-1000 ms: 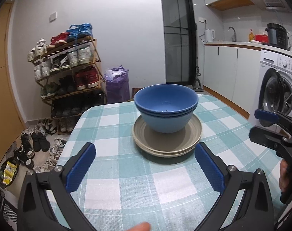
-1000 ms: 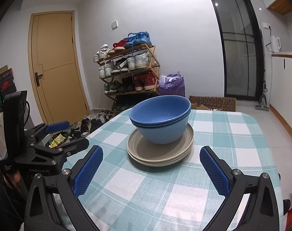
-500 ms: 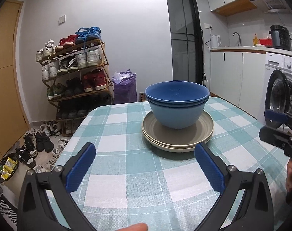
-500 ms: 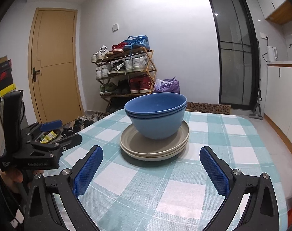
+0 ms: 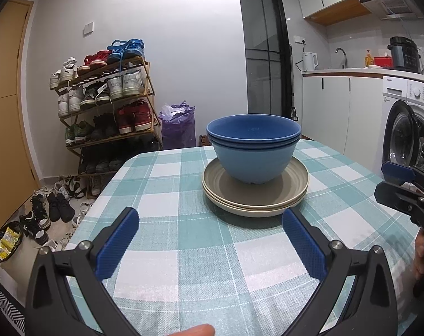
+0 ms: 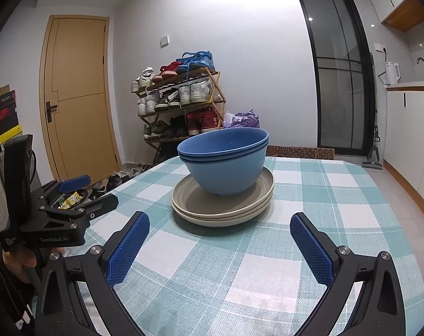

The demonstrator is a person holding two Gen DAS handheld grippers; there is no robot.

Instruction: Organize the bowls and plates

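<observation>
I count two blue bowls (image 5: pixel 253 151) nested together, sitting on two beige plates (image 5: pixel 255 196) stacked on one checked table (image 5: pixel 184 252). I see two grippers: left gripper (image 5: pixel 210 240) and right gripper (image 6: pixel 217 245), each with two blue-padded fingers.

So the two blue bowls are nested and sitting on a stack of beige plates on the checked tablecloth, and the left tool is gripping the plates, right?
Not quite. The left tool is not gripping the plates: the left wrist view shows it wide open, short of the stack and touching nothing. The rest holds: two nested blue bowls sit on the beige plates on the checked tablecloth.
</observation>
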